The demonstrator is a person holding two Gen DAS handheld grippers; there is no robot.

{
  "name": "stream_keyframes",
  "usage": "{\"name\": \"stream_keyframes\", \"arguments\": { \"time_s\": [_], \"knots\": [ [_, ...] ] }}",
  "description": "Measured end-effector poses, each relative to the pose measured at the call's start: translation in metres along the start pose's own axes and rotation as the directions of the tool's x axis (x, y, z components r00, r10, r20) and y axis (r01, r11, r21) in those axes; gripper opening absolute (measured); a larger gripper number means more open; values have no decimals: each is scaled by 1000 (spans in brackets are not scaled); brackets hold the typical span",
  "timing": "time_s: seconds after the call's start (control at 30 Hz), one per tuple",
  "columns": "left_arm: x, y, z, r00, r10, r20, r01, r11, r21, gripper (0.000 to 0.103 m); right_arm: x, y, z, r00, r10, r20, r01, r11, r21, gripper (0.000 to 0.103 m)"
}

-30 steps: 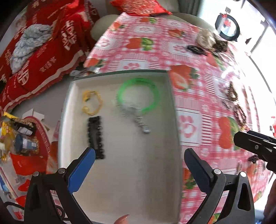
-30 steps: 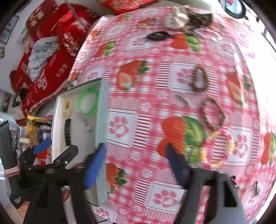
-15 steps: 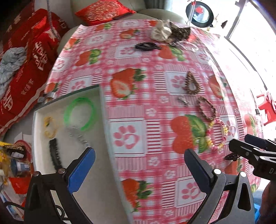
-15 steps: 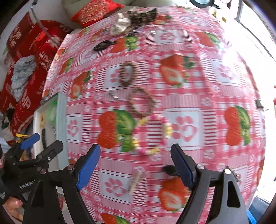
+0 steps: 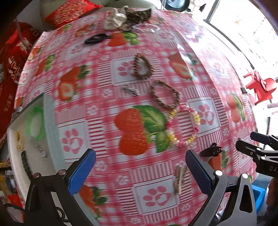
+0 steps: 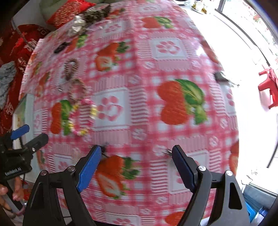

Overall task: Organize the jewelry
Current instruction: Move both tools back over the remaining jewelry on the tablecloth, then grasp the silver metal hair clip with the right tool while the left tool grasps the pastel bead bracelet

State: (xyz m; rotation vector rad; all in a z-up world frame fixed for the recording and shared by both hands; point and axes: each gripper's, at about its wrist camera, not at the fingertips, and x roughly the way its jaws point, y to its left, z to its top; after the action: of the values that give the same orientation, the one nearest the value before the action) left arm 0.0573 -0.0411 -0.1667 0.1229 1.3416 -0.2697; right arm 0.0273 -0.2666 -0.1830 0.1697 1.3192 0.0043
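Note:
A white tray (image 5: 52, 125) at the table's left edge holds a green bangle (image 5: 33, 123), a yellow piece (image 5: 19, 142), a black piece (image 5: 26, 163) and a silver chain (image 5: 40, 149). On the pink strawberry cloth lie a pink-yellow bead bracelet (image 5: 184, 126), two brown bracelets (image 5: 165, 95) (image 5: 143, 67), a silver charm (image 5: 131, 90), a black clip (image 5: 211, 151) and a wooden clip (image 5: 179, 179). My left gripper (image 5: 140, 166) is open and empty above the cloth. My right gripper (image 6: 136, 165) is open and empty; it also shows at the right of the left wrist view (image 5: 257, 146).
A black hair tie (image 5: 98, 38) and a pile of cloth and jewelry (image 5: 126, 15) sit at the table's far end. Red bedding (image 5: 10, 69) lies left of the table. A red stool (image 5: 260, 87) stands on the floor at right. A dark clip (image 6: 219, 76) lies near the right edge.
Both grippers have swung right, away from the tray and over the cloth. The loose bracelets now lie ahead of the left gripper. Both stay open.

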Motion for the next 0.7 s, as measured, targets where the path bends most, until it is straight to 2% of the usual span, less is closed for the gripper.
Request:
{"name": "stream_keyframes", "arguments": {
  "time_s": [0.2,0.23,0.3,0.4,0.43,0.5,0.57,0.7],
  "knots": [
    [17,-17,5,1000,0,-19,0,999,32,103,3,-32,-15,998,-54,-12,54,998,22,86],
    [20,-19,7,1000,6,-21,-5,999,34,99,4,-37,-18,998,-64,-18,64,998,24,85],
    [29,-23,11,999,14,-35,-12,999,43,98,7,-45,-22,997,-74,-23,75,997,26,86],
    [37,-28,18,999,11,-43,-9,999,53,88,11,-54,-26,996,-79,-36,80,997,20,85],
    [41,-30,21,999,8,-50,-5,998,58,88,12,-56,-27,996,-79,-38,80,997,15,85],
    [45,-34,26,999,5,-51,-2,998,65,87,15,-57,-28,995,-87,-38,87,996,-7,84],
    [49,-39,31,998,-2,-58,6,997,78,78,18,-57,-29,994,-102,-39,101,994,-34,77],
    [52,-45,33,999,7,-48,-2,995,104,77,26,-58,-30,992,-118,-49,115,991,-66,70]
  ]
}}
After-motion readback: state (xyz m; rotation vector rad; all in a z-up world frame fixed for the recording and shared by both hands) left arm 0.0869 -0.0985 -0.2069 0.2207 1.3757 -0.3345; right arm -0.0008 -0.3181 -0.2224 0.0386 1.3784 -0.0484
